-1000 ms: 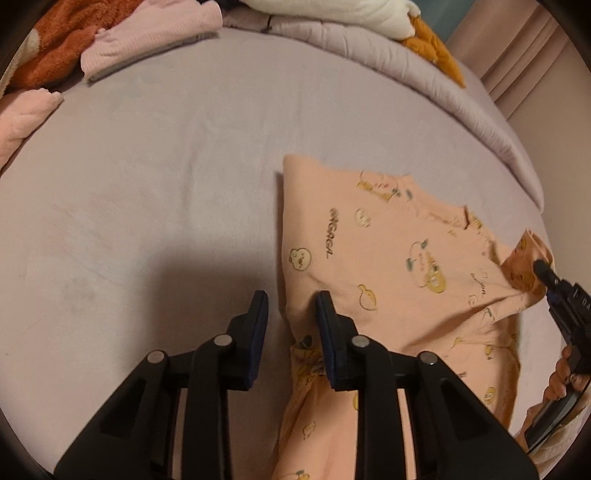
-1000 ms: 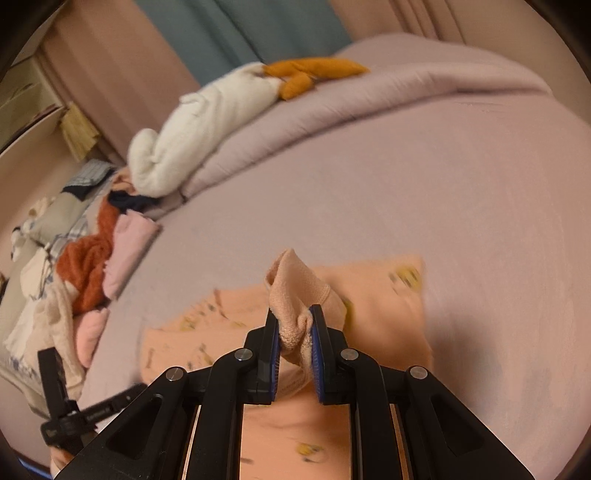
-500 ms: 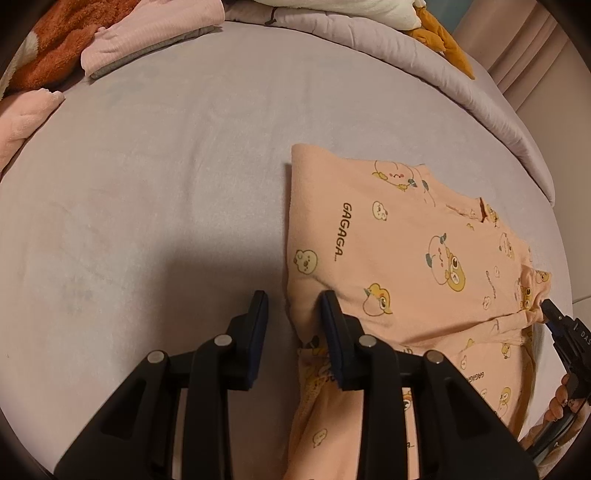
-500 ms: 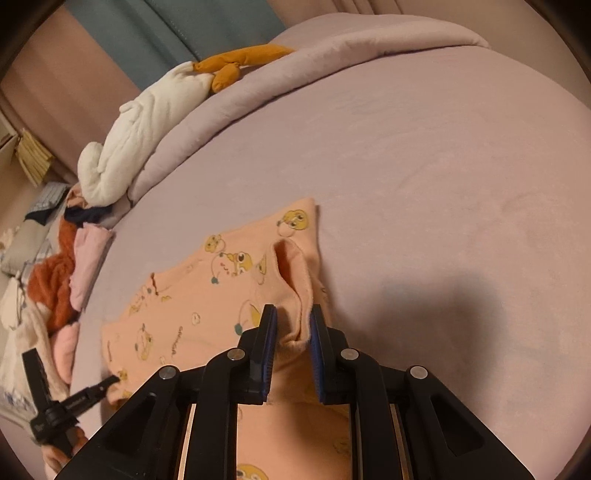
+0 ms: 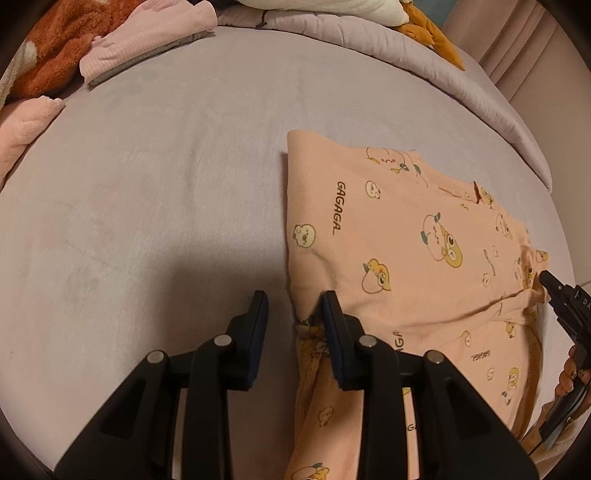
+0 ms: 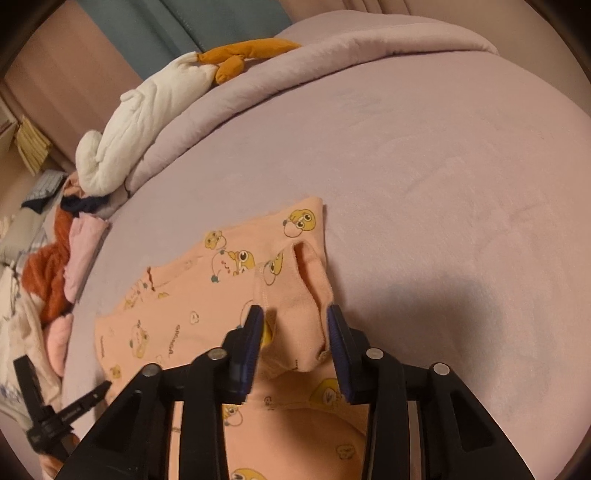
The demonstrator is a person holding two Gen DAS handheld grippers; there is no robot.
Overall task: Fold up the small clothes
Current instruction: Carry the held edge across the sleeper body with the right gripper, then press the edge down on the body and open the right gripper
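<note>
1. Peach printed garment (image 5: 399, 251): lies folded flat on my bed, a child's piece with cartoon animals and "GAGAGA" lettering. Its folded left edge runs straight, just beside my left fingers; a further part trails toward the camera beneath them.
2. Left hand-held gripper (image 5: 295, 306): released, fingers spread apart. The right finger (image 5: 334, 325) rests on the garment's near left corner; the left finger sits over bare sheet. Nothing is clamped between them.
3. Right hand-held gripper (image 6: 295, 321): released, fingers spread. A raised, puckered fold of the garment (image 6: 299, 295) stands in the gap between the pads; whether the cloth touches either pad I cannot tell. In the left wrist view this gripper shows at the garment's far right edge (image 5: 561, 299).
4. Bed (image 5: 155, 177): covered in a lilac-grey sheet, with a padded quilt of the same colour rolled along the far edge (image 6: 332, 62).
5. White plush item (image 6: 136, 125): lies on the quilt roll, touching an orange plush piece (image 6: 240, 55).
6. Pile of other clothes (image 5: 92, 44): rust-coloured fleece and pale pink pieces at the bed's far left corner, well apart from the peach garment.
7. Curtains (image 6: 166, 26): teal panel behind the bed, pinkish drape beside it.
</note>
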